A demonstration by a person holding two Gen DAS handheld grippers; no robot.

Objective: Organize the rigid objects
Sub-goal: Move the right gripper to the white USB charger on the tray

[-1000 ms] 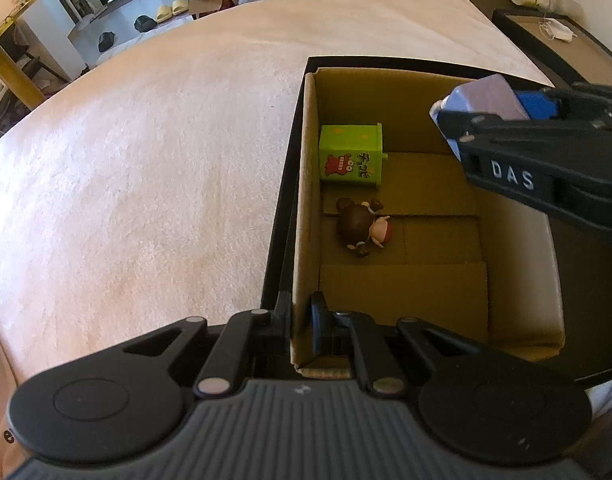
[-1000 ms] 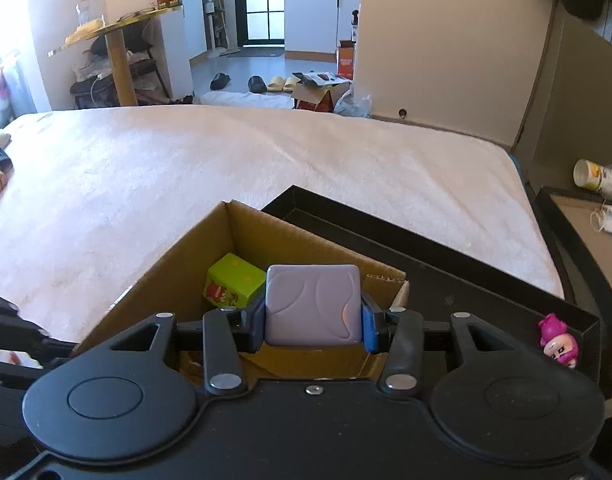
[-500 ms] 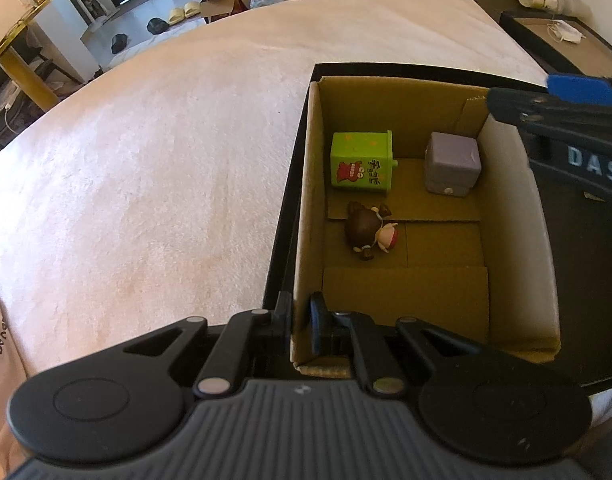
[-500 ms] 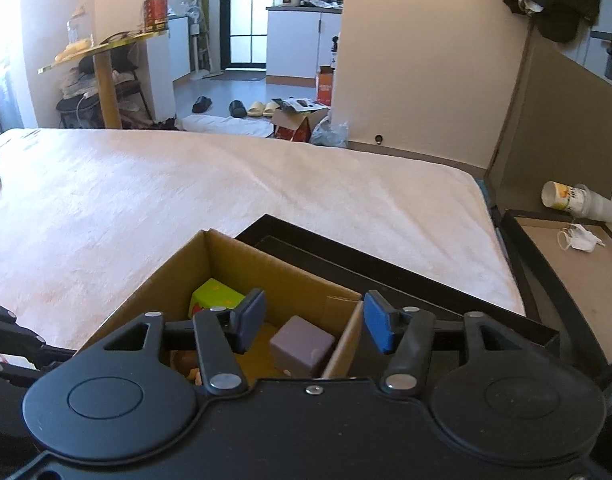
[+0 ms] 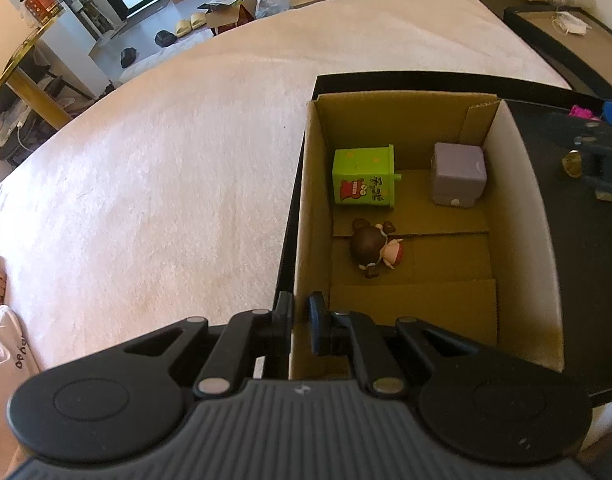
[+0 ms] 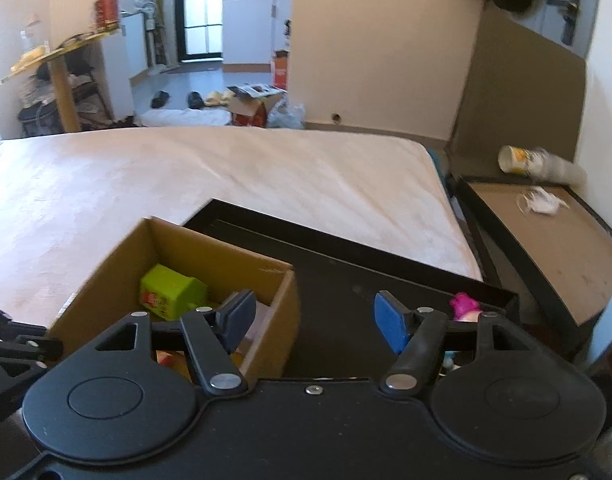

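Left gripper (image 5: 301, 322) pinches the cardboard box (image 5: 522, 216) wall; right gripper (image 6: 314, 322) hangs spread, empty. Box holds three toys.

Right gripper (image 6: 314, 320) fingers spread wide, empty, above cardboard box (image 6: 117, 258) edge; green toy box (image 6: 171, 292) lay inside; pink figurine (image 6: 464, 305) sat on black tray (image 6: 346, 276).

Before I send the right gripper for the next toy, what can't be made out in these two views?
- Pink toy: right wrist view, lower half hidden behind the right gripper; left wrist view, only a sliver at the frame's right edge.
- Lilac cube: visible only in the left wrist view.
- Brown-haired figurine: face too small to read.
- Cardboard box: near wall hidden by the left gripper.
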